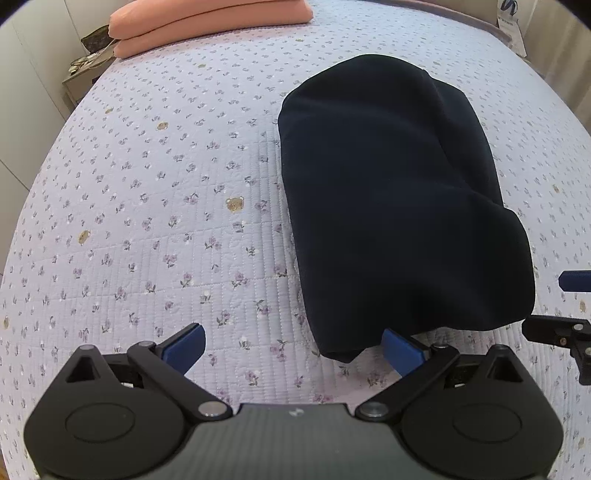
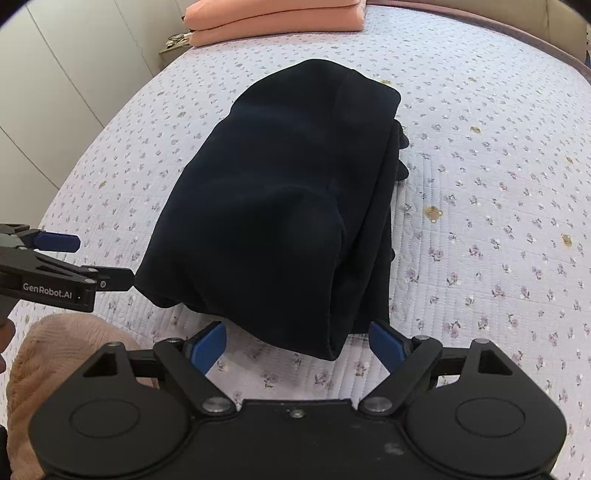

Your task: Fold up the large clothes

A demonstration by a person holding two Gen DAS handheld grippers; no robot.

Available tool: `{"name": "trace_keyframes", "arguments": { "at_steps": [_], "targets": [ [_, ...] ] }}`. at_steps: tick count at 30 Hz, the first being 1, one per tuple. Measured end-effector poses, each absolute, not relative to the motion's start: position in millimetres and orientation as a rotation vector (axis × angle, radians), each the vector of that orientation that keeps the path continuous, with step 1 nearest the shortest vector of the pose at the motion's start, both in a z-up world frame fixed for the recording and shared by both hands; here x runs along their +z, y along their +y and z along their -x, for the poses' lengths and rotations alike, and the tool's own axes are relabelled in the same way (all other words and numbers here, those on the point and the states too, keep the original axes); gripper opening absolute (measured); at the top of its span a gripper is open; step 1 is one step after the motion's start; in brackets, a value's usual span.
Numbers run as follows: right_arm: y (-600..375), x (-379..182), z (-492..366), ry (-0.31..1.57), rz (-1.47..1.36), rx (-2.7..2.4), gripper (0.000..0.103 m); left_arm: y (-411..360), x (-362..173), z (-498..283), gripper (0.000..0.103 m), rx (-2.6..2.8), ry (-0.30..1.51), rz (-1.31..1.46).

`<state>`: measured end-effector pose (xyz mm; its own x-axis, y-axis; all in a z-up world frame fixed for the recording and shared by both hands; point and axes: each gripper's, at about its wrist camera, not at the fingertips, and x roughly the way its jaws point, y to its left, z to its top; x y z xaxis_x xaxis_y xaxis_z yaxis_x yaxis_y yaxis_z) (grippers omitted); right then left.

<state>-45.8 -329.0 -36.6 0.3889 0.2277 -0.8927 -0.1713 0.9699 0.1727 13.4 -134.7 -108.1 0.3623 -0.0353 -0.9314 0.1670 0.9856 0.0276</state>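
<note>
A dark navy garment lies folded into a thick bundle on the floral bedspread; it also shows in the right wrist view. My left gripper is open and empty, just short of the bundle's near left corner, its right pad close to the fabric edge. My right gripper is open and empty, its jaws either side of the bundle's near right corner without closing on it. The left gripper also shows at the left edge of the right wrist view, and the right gripper at the right edge of the left wrist view.
Folded peach bedding lies at the head of the bed, also in the right wrist view. A nightstand with clutter stands beyond the bed's left edge. White wardrobe doors line the left side. A beige knit sleeve shows low left.
</note>
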Motion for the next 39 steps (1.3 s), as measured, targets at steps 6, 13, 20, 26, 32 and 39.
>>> {"name": "trace_keyframes", "arguments": {
  "at_steps": [6,13,20,26,32,39],
  "targets": [
    [-328.6,-35.3,46.1,1.136,-0.060,0.256,0.100,-134.0,-107.4,-13.2,0.103,-0.132,1.191,-0.129],
    [-329.8,-32.4,46.7,1.125,-0.066,0.262,0.101,-134.4,-105.7,-13.8,0.103,-0.136,1.185,-0.131],
    [-330.1,-34.0,45.5,1.129,-0.070,0.261,0.101,-134.5,-107.2,-14.5,0.103,-0.141,1.190,-0.140],
    [-327.9,-33.9,44.9,1.129,-0.071,0.269,0.101,-134.0,-107.5,-15.2,0.103,-0.141,1.189,-0.141],
    [-326.8,-33.3,44.9,1.129,-0.072,0.273,0.101,-133.1,-109.2,-16.6,0.103,-0.137,1.193,-0.143],
    [-327.2,-32.9,44.2,1.129,-0.094,0.291,0.101,-132.9,-110.5,-17.6,0.103,-0.136,1.197,-0.128]
  ]
}}
